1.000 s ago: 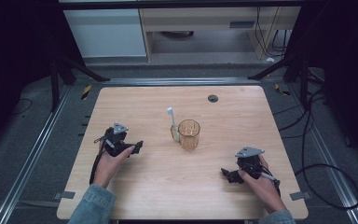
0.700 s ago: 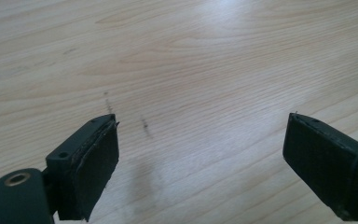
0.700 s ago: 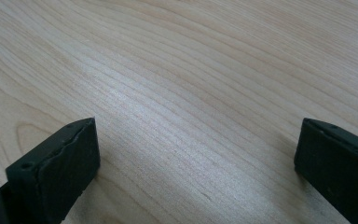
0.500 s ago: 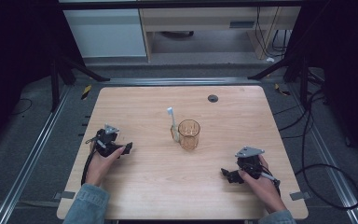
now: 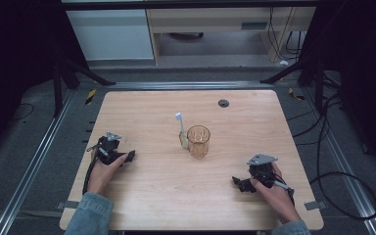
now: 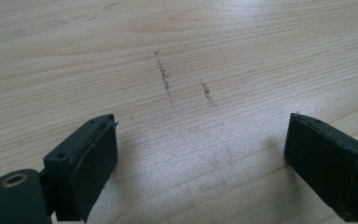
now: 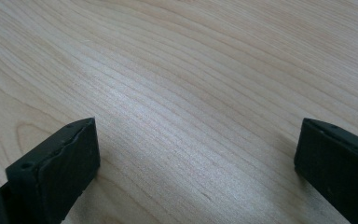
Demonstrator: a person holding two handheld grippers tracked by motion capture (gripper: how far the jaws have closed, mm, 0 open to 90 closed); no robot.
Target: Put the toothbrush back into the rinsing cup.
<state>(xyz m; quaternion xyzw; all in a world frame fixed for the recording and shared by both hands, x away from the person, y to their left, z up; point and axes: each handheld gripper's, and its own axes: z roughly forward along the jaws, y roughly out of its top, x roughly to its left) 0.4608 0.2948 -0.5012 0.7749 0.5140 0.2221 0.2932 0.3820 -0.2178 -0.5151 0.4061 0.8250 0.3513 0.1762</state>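
**Both Grippers Parked, Toothbrush and Cup Untouched**

We found both tools resting low on the table (image 5: 152, 205), each near the person's edge. The left gripper (image 5: 127, 156) sat at the left side, its jaws spread wide with nothing between them; in the left gripper view the pads (image 6: 93, 158) framed bare wood with a few faint dark scuff marks (image 6: 165, 79). The right gripper (image 5: 239, 183) sat at the right side, likewise spread wide and empty, and the right gripper view showed plain wood grain between its pads (image 7: 70, 158).

The amber cup (image 5: 198, 141) stood upright near the table's centre, between the two grippers and well apart from both. The toothbrush (image 5: 181, 129) stood almost upright just beside the cup's left side, touching its outside as far as we could tell, bristle head at the top.

We judged the work to be at a rest or start position, with no grasp in hand. The next move would call for one gripper, probably the left, to lift, travel to the toothbrush handle, and close on it without tipping the cup.
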